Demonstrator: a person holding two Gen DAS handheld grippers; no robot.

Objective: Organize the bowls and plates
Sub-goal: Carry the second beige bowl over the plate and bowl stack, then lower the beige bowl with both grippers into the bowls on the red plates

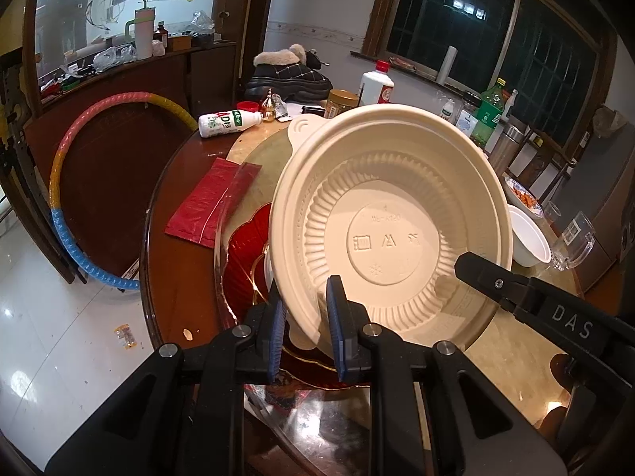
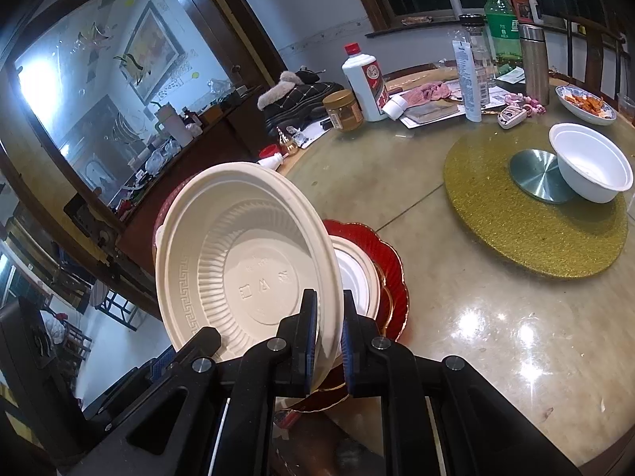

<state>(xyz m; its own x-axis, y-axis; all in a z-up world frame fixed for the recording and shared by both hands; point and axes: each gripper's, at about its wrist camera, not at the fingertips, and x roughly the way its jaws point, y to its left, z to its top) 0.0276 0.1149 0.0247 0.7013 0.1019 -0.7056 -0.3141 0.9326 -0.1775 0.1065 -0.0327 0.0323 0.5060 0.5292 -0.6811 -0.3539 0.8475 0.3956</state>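
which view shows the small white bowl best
The right wrist view: the white bowl shows whole, on the gold mat, partly over a metal disc. In the left wrist view it is half hidden behind the cream bowl.

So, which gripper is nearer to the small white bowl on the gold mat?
Right. The right gripper grips the beige bowl's rim on the white bowl's side; the left gripper grips the far rim.

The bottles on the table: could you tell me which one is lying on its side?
The white milk bottle with the green label, near the table's edge. The white liquor bottle and green bottle stand upright.
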